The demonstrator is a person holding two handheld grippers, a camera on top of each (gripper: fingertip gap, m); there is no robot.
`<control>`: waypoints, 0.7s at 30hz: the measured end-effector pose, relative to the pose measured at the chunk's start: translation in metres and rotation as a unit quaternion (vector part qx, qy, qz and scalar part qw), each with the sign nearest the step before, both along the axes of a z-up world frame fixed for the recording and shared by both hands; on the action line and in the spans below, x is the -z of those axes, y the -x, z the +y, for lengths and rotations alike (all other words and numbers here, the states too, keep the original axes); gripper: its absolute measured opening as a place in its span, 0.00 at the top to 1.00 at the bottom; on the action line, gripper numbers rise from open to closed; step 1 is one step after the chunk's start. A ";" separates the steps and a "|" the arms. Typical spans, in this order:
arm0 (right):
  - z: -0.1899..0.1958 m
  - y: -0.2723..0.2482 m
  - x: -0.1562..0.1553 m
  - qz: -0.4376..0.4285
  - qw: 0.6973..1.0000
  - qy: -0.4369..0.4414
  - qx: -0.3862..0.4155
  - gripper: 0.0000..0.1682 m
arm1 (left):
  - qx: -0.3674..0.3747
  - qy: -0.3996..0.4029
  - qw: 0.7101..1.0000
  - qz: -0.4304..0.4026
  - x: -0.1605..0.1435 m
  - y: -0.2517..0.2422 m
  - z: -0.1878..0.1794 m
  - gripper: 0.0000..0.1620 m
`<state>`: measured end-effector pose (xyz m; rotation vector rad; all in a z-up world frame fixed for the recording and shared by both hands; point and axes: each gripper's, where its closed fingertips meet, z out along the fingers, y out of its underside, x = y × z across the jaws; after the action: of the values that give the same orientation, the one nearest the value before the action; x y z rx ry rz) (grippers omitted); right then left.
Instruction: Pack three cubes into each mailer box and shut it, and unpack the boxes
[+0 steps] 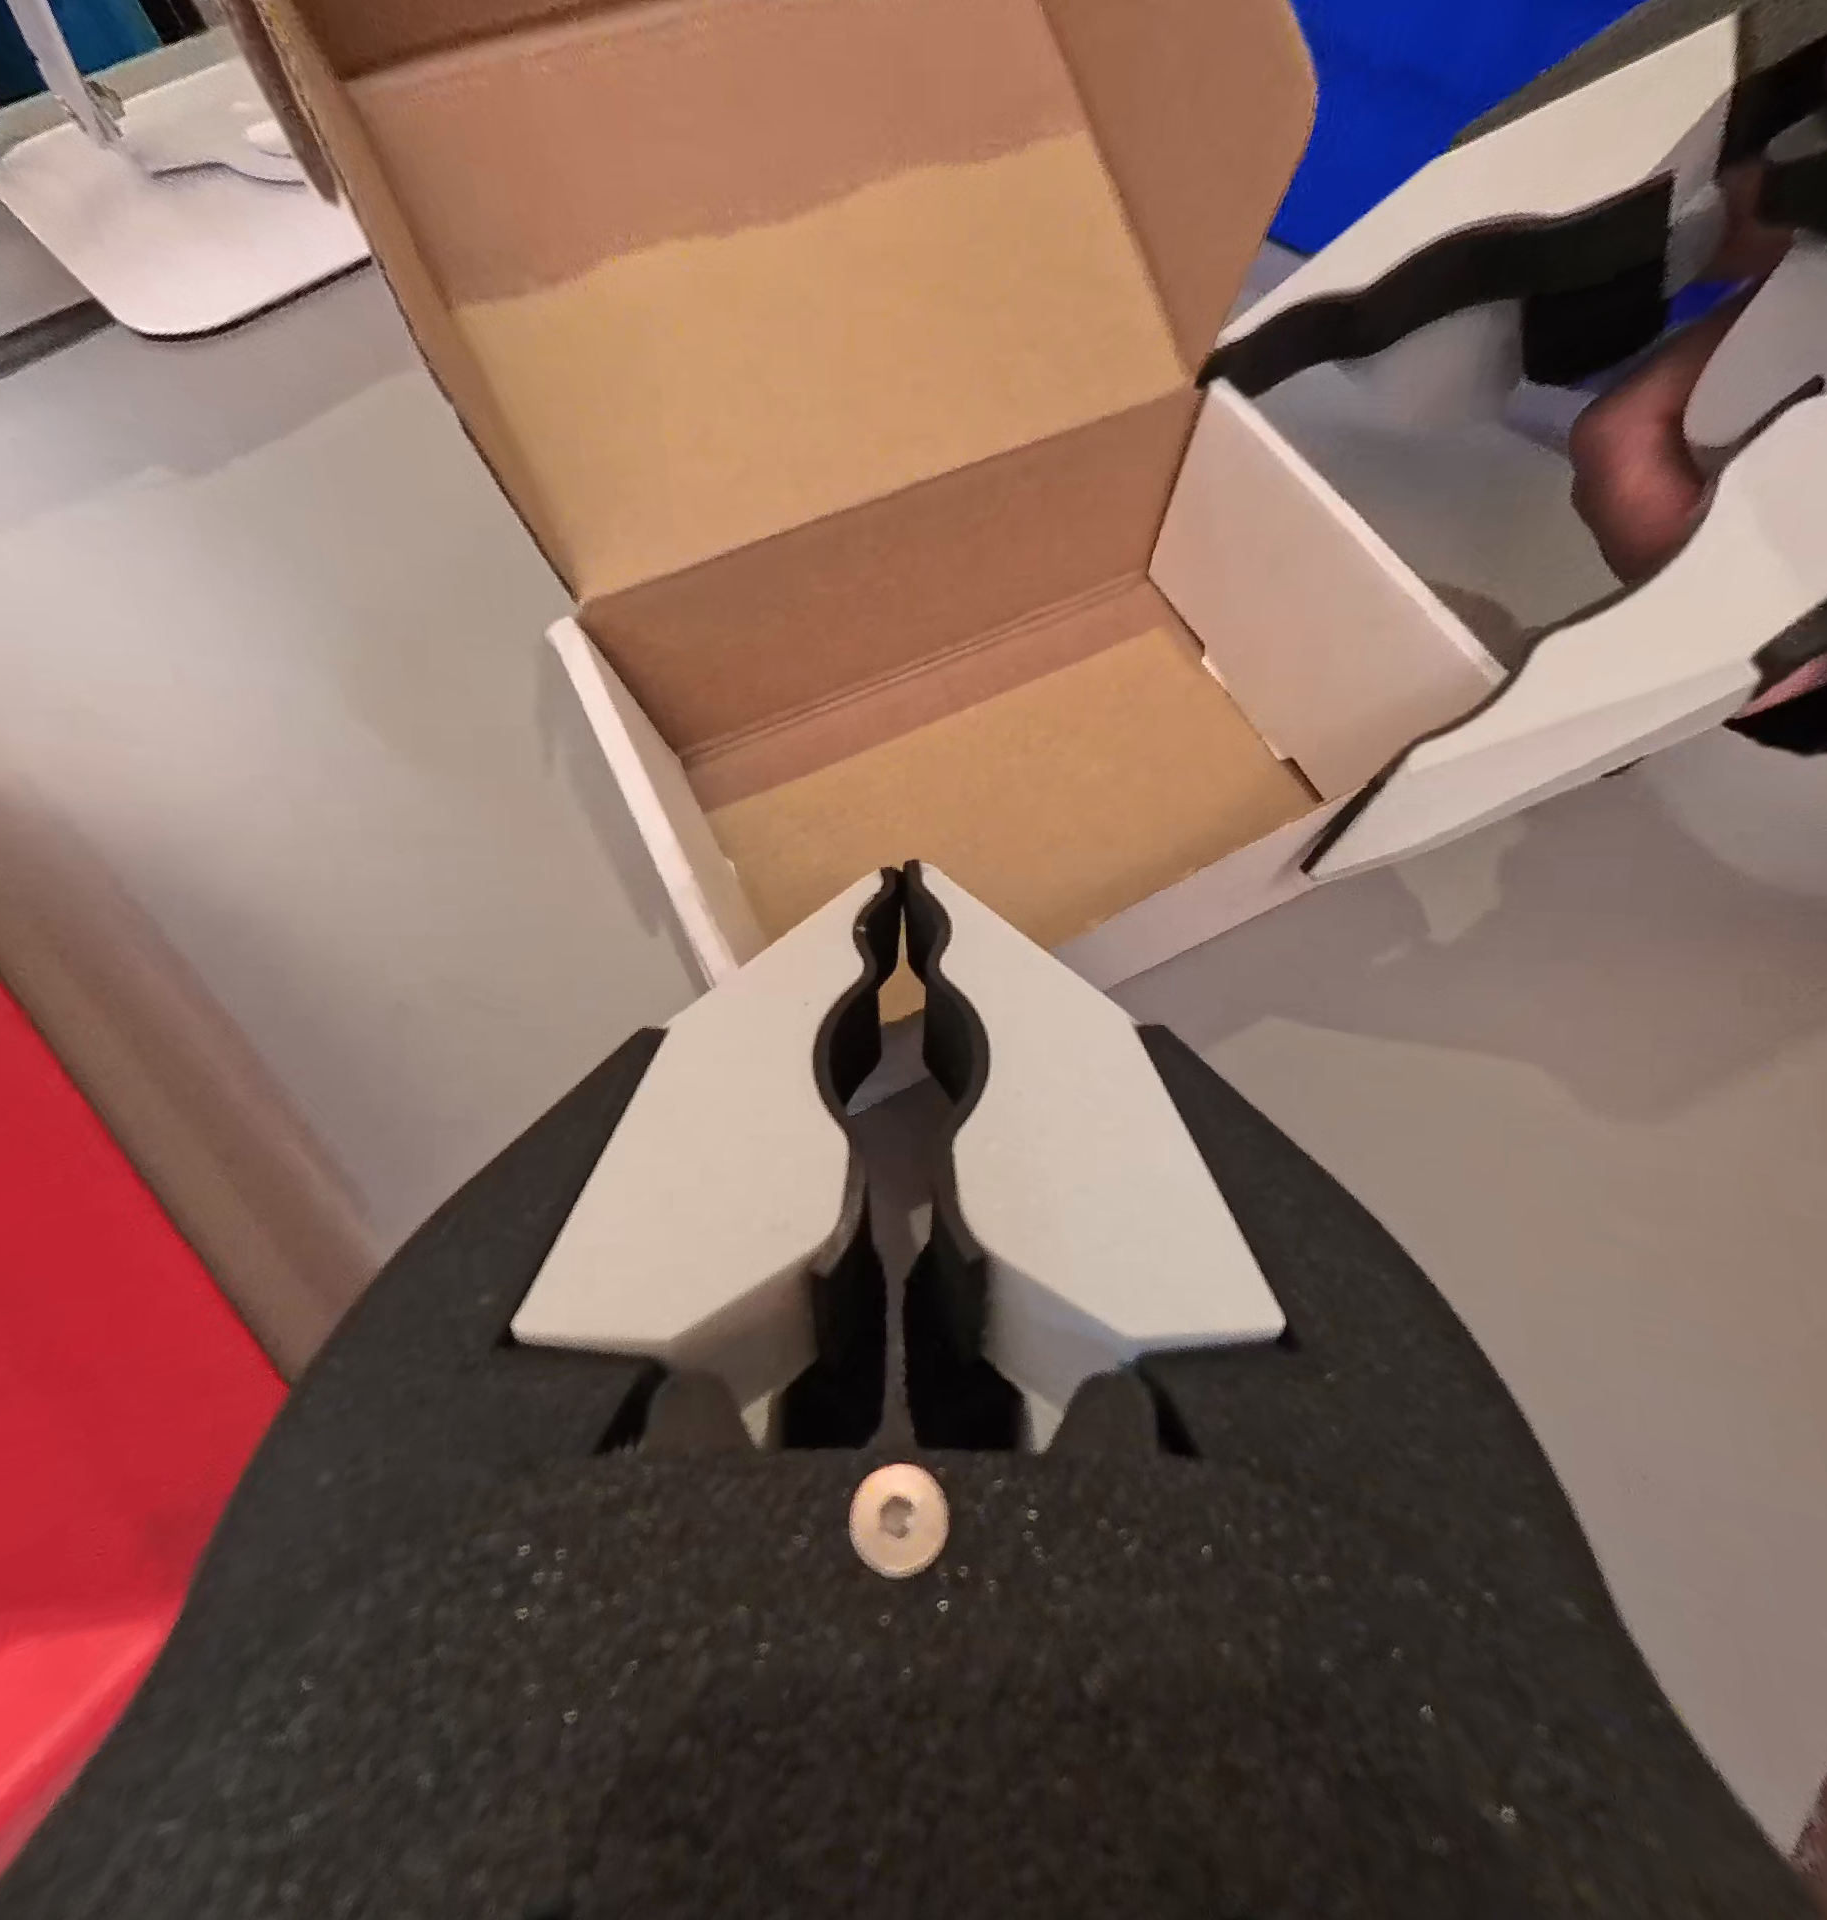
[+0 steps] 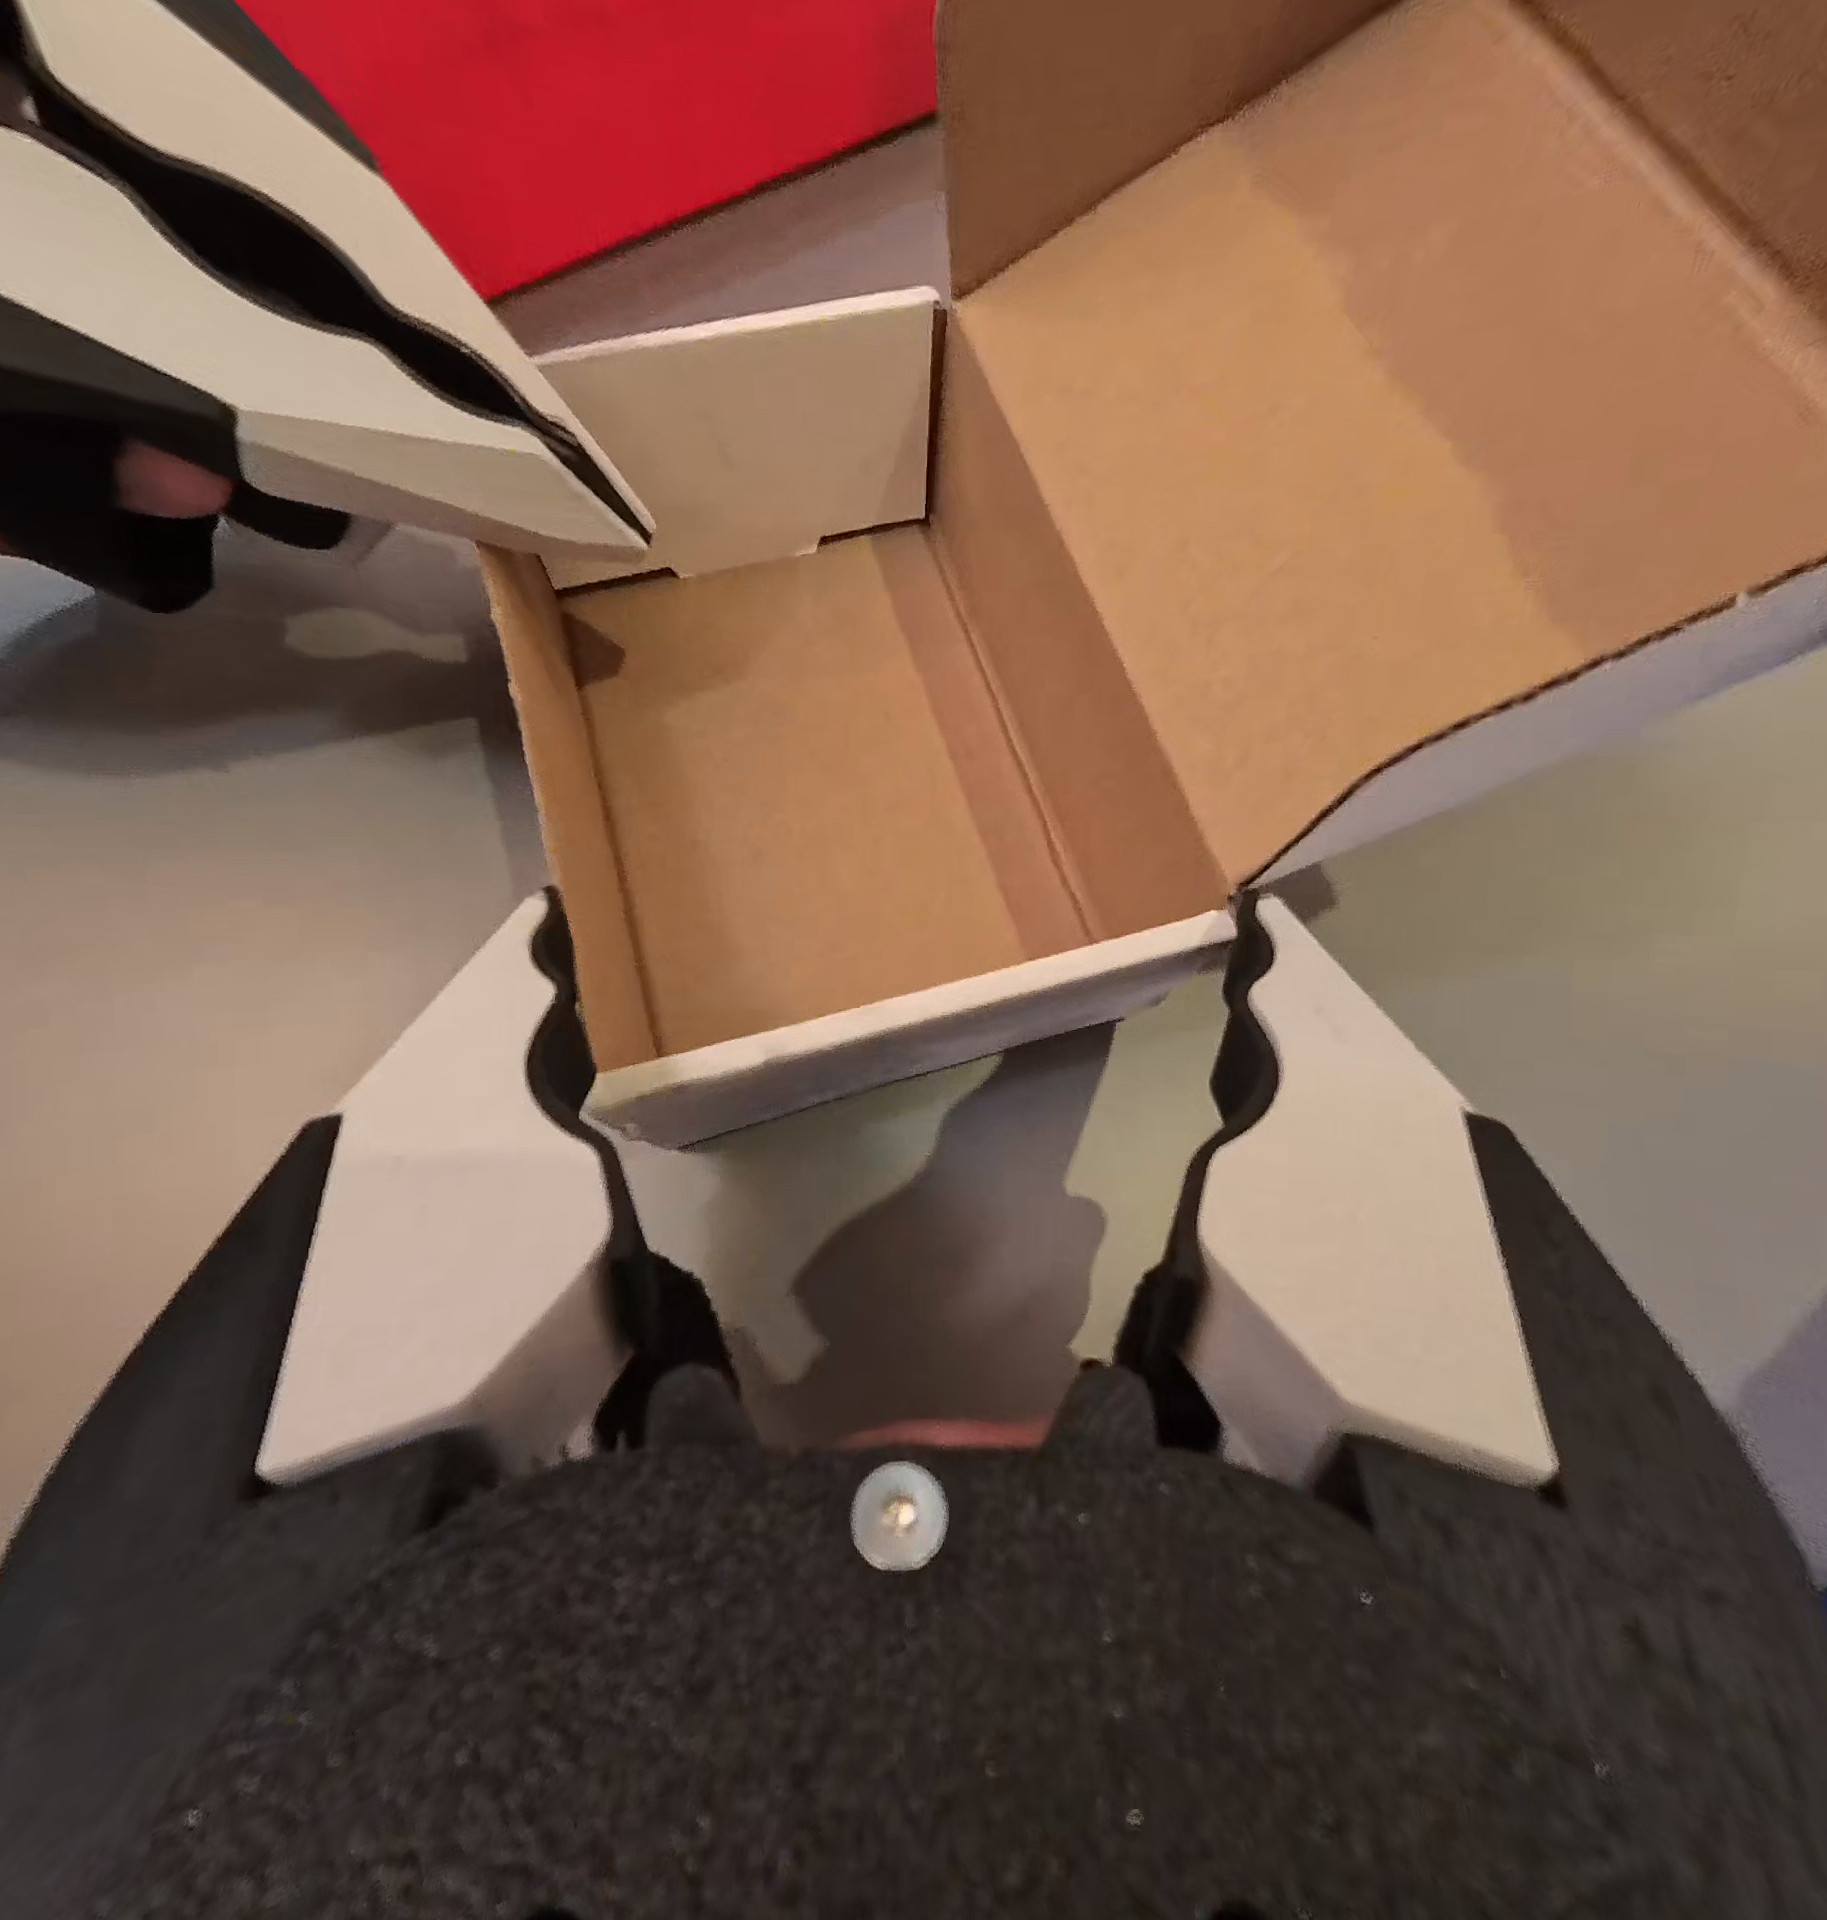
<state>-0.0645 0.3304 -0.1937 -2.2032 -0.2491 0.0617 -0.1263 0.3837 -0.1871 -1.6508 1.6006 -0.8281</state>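
One mailer box, white outside and brown inside, stands open on the grey table with its lid raised. The inside is empty and no cubes are in view. My left gripper is shut with nothing seen between its tips, which hover at the box's front wall. In the right wrist view it comes in from the upper left, at the far corner of the box. My right gripper is open, its fingers straddling the near side wall. It shows at the right of the left wrist view.
A red block lies to the left of the box and shows behind it in the right wrist view. A blue object sits at the back right. A white stand base is at the far left. Spacing between my two grippers at the tips: around 9 cm.
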 end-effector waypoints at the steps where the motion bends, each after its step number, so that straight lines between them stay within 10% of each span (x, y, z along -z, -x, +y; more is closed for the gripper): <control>1: 0.002 -0.001 0.000 0.004 1.000 0.001 -0.005 0.27 | -0.001 0.002 1.000 -0.005 -0.001 0.000 0.001 1.00; 13: 0.027 -0.018 0.001 0.005 1.000 0.010 -0.027 0.28 | -0.038 0.062 0.995 -0.067 -0.062 0.045 -0.014 0.85; 21: 0.028 -0.018 0.001 0.000 0.999 0.008 -0.031 0.28 | -0.084 0.145 0.984 -0.060 -0.043 0.097 -0.029 0.81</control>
<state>-0.0464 0.3584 -0.1945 -2.2102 -0.3191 0.0982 -0.2235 0.3543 -0.1443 -1.8691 1.2844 -1.0901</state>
